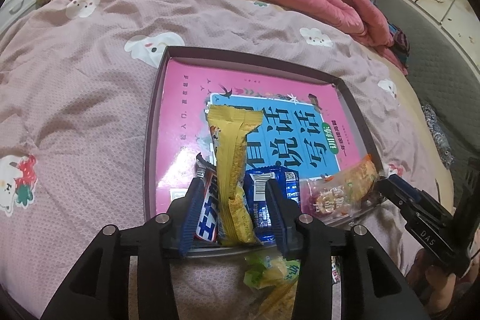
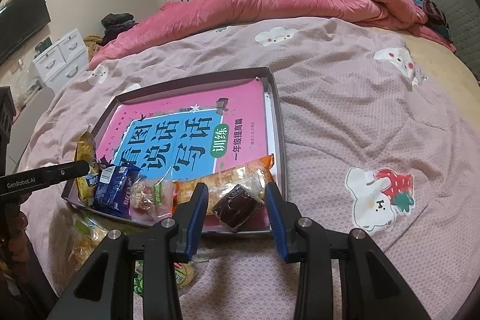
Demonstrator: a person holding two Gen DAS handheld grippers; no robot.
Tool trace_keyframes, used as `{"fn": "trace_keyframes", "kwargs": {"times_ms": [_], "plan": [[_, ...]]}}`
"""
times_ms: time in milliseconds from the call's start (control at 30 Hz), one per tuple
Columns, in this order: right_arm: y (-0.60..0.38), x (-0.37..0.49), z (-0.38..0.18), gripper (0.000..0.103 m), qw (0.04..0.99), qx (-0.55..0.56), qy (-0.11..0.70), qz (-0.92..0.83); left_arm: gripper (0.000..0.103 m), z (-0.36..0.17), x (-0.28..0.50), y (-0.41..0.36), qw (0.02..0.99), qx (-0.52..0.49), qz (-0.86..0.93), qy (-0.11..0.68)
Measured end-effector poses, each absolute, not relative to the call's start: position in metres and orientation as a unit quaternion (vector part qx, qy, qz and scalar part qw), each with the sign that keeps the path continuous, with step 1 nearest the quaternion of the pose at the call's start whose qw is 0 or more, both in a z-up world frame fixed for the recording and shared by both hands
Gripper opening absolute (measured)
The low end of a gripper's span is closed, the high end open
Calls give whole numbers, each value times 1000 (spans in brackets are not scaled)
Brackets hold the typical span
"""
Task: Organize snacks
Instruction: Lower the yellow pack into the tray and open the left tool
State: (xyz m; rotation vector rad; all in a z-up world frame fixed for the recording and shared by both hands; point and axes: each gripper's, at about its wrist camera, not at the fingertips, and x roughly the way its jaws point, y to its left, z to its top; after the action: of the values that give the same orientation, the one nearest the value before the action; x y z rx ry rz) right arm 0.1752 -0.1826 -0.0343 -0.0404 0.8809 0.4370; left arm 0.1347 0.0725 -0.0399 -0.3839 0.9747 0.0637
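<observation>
A dark shallow box [image 1: 151, 122] [image 2: 277, 122] lies on the bed with a pink and blue book [image 1: 270, 110] [image 2: 192, 122] inside. Along its near edge lie snacks. My left gripper [image 1: 232, 212] is open around a long yellow packet [image 1: 232, 170], with a red-white-blue bar [image 1: 207, 212] and a blue packet [image 1: 264, 209] beside it. My right gripper [image 2: 237, 209] is open over a dark brown block in clear wrap [image 2: 240, 206] and an orange wafer packet [image 2: 234, 179] [image 1: 357, 179]. A clear candy packet [image 2: 150, 194] [image 1: 327, 197] lies between.
The box rests on a pink-grey bedsheet [image 2: 360, 116] with cartoon prints. A rolled red quilt [image 2: 270, 2] lies behind. Loose green and yellow snacks [image 1: 273, 275] [image 2: 90, 236] lie on the sheet before the box. A white drawer unit [image 2: 60, 56] stands at the left.
</observation>
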Motion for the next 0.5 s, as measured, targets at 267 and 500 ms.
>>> {"fn": "trace_keyframes", "kwargs": {"times_ms": [267, 500], "plan": [[-180, 173, -28, 39, 886, -19, 409, 218, 52, -34, 132, 73, 868, -182, 33, 461], [-178, 170, -22, 43, 889, -20, 397, 227, 58, -29, 129, 72, 870, -178, 38, 459]]}}
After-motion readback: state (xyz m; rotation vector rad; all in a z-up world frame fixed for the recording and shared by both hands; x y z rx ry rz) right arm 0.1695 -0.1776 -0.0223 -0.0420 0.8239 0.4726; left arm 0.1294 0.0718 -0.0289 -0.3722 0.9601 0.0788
